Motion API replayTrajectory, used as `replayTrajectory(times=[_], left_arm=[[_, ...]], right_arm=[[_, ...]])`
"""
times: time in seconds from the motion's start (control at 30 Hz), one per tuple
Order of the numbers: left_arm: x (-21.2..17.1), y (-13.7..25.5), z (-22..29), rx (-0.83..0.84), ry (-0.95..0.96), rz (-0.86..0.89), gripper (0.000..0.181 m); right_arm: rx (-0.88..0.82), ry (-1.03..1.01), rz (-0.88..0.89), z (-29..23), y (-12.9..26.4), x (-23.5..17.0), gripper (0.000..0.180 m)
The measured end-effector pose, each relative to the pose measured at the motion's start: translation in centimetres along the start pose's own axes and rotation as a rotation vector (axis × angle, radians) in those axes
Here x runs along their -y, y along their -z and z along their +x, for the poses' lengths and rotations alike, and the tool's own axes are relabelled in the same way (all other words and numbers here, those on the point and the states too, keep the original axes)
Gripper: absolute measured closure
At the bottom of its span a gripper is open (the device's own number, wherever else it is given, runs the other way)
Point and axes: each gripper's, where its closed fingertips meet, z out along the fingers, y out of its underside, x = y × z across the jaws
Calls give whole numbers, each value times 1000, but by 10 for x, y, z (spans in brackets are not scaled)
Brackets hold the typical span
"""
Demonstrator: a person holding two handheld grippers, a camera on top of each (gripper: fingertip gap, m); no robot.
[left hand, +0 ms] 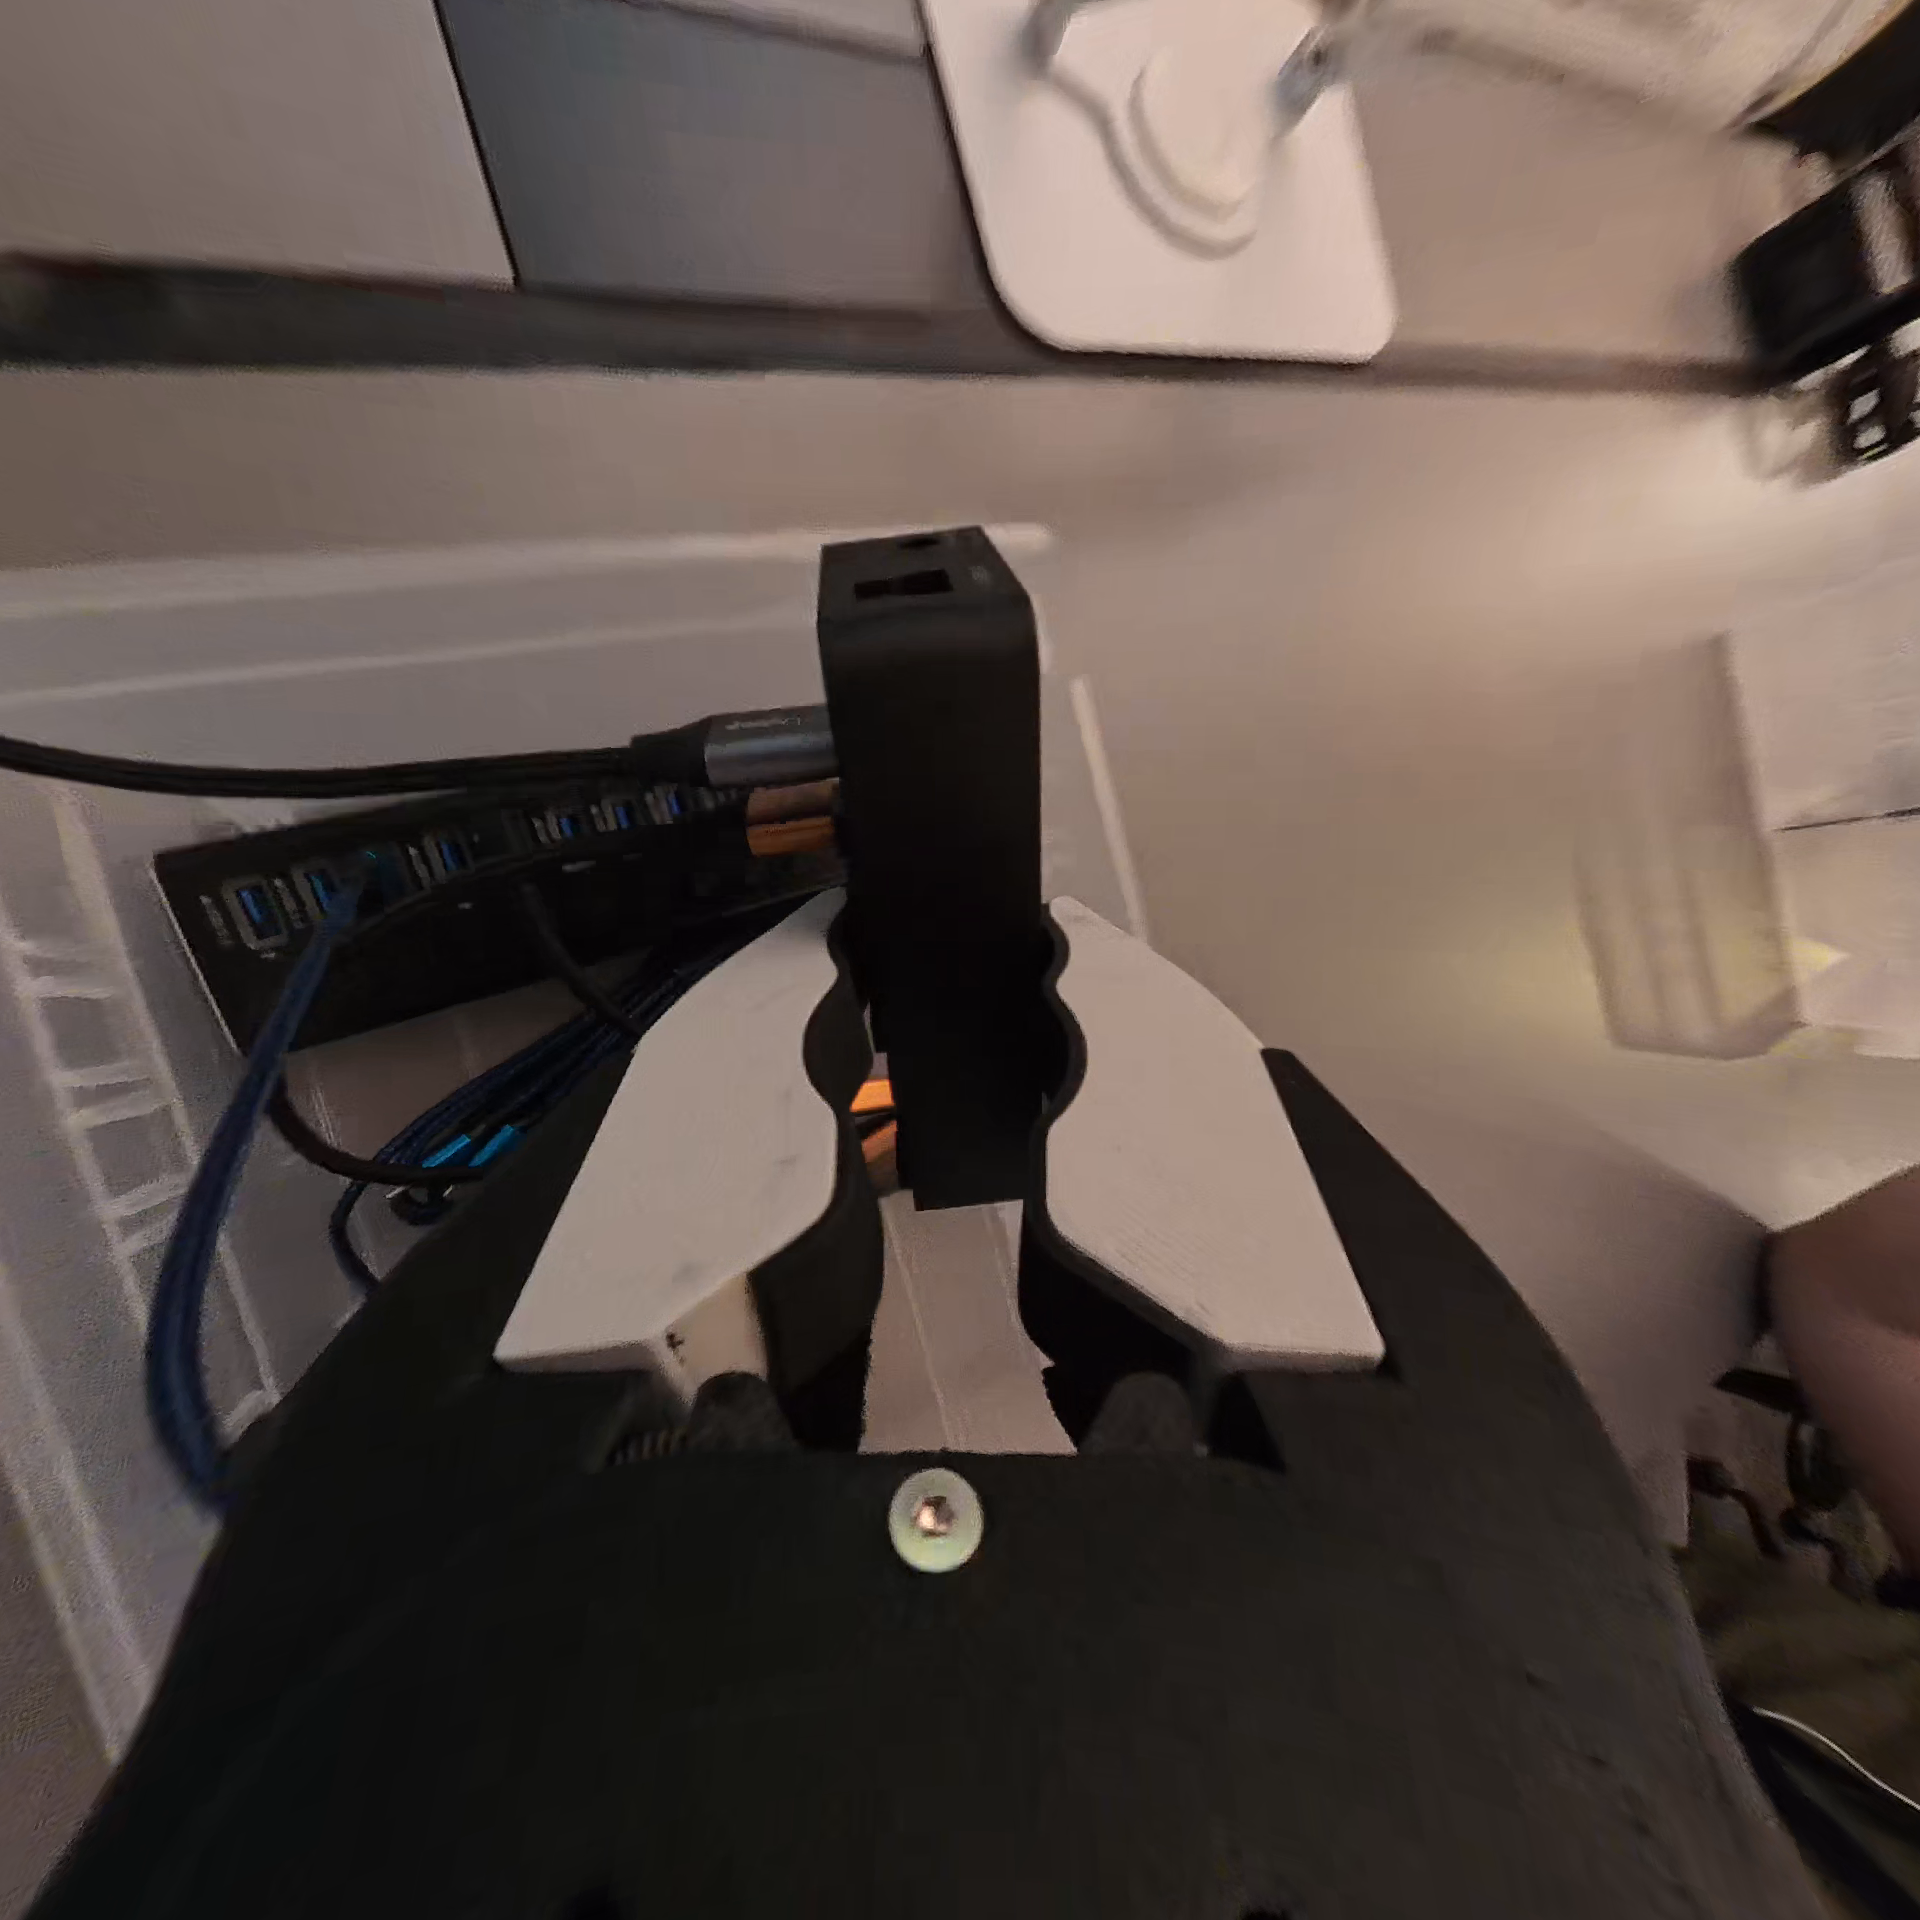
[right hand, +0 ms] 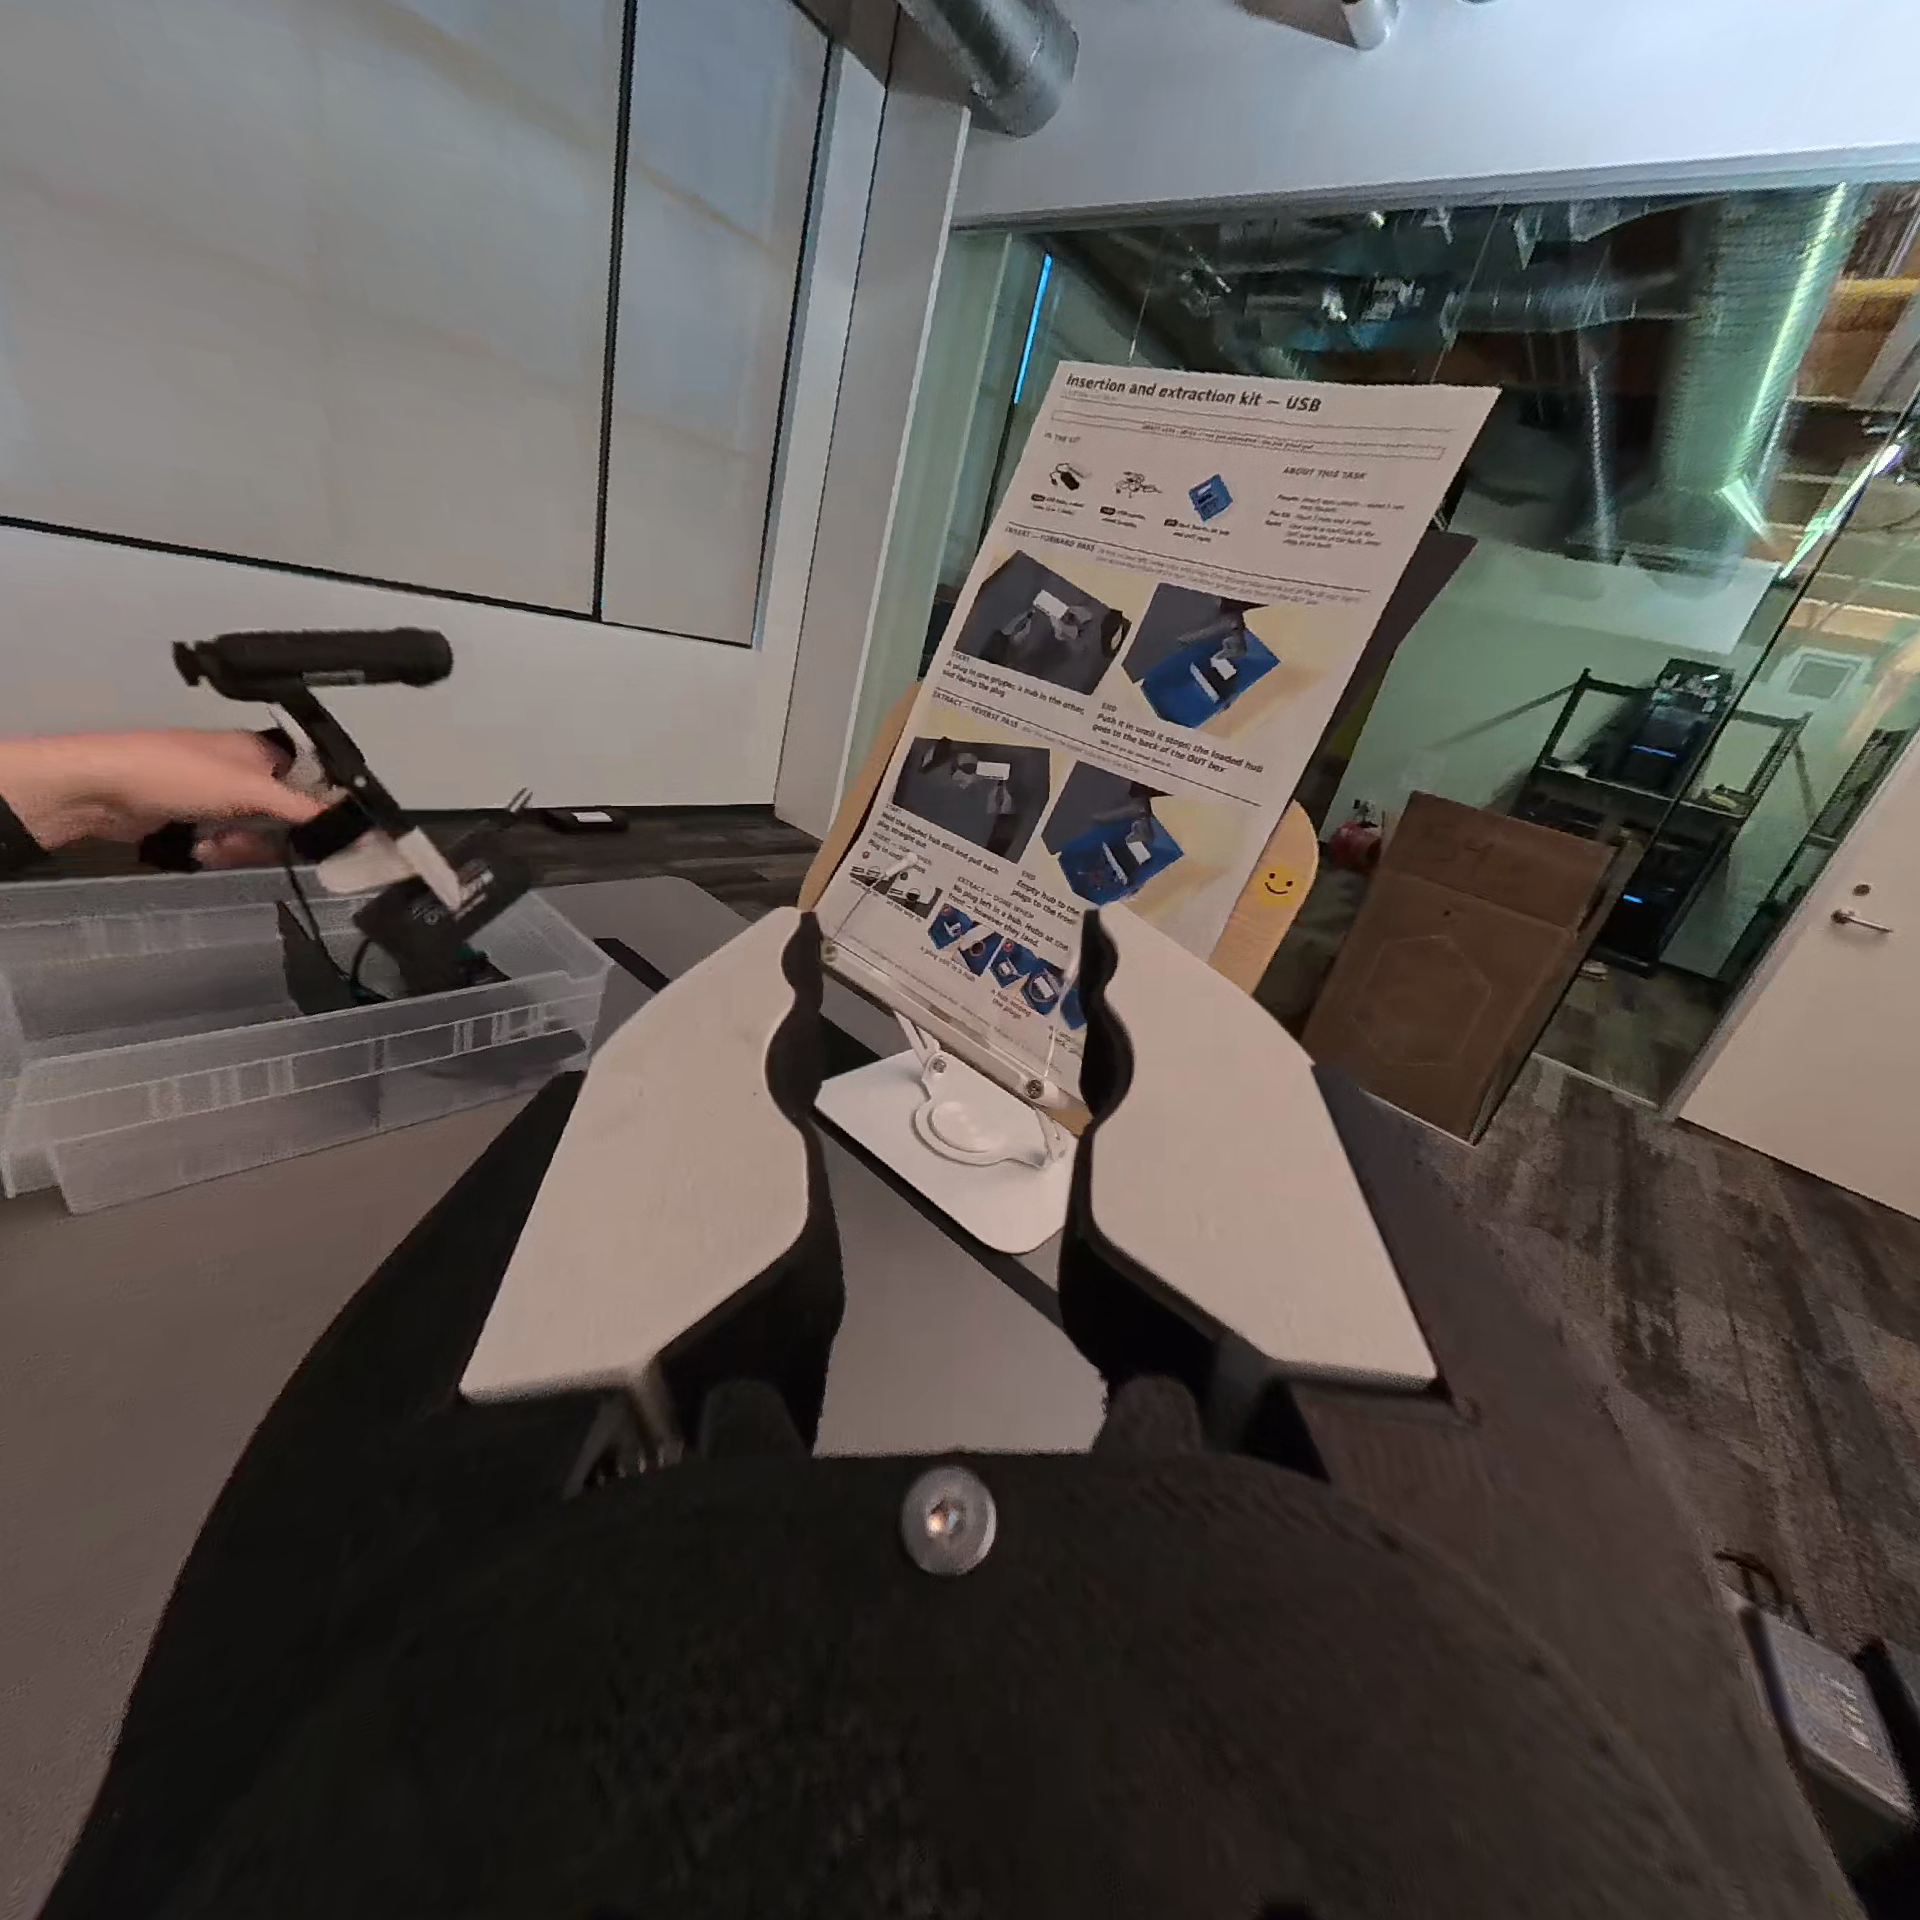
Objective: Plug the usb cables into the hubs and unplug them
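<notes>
The left gripper [left hand: 940, 1049] has its jaws clamped on a small black hub [left hand: 930, 831], held upright over the clear bin [right hand: 312, 1049]. Two plugs, a grey plug [left hand: 764, 743] and an orange plug [left hand: 792, 826], sit in its side, so I'd say we're mid-task: cables are in and unplugging is left. A longer hub [left hand: 457, 914] lies in the bin with blue cables [left hand: 239, 1091] around it. The right gripper [right hand: 945, 1039] is off to the side, jaws apart and holding nothing. Grey bench [right hand: 208, 1299], an instruction sheet on a stand [right hand: 1143, 665], glass-walled office, carpet, and a cardboard box [right hand: 1455, 956].
</notes>
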Motion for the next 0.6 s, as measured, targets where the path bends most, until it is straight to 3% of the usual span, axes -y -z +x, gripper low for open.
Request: replayTrajectory(times=[0.27,0.47,0.6], left_arm=[[45,99,74,-271,-101,302,153],[71,159,132,-325,-218,385,153],[72,190,197,-541,-320,394,154]], right_arm=[[36,-23,-63,-12,-21,-21,132],[71,5,-125,-28,-36,-37,132],[94,11,-144,-38,-45,-44,132]])
